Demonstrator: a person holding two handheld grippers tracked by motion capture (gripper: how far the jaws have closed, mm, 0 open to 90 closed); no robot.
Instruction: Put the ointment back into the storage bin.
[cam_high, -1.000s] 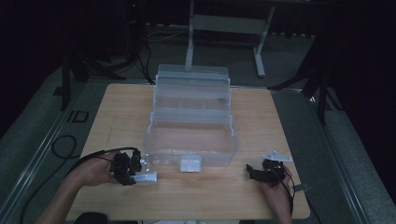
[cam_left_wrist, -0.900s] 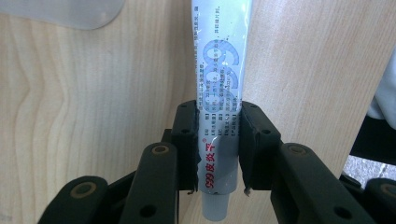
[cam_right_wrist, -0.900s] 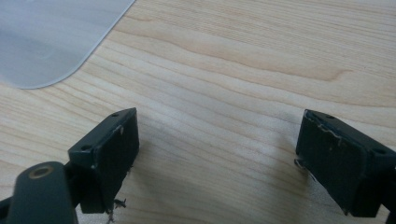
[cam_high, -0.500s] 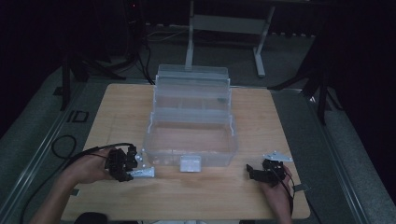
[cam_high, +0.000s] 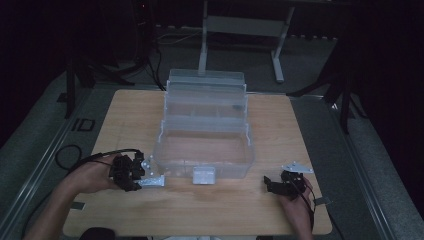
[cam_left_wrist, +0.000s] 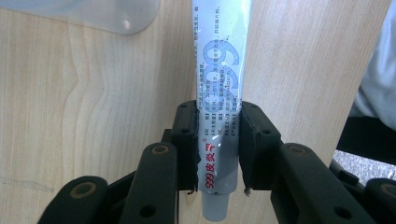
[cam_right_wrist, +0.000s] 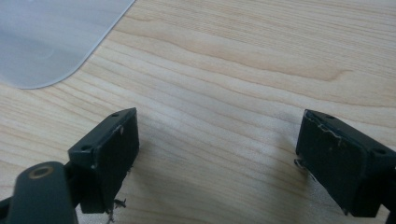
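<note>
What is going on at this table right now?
A person works at a wooden table with a gripper in each hand. The left gripper has its jaws shut on a white tube printed with "999", near the front left corner of an open clear plastic box. The right gripper sits over bare wood at the right with its jaws wide apart and nothing between them.
</note>
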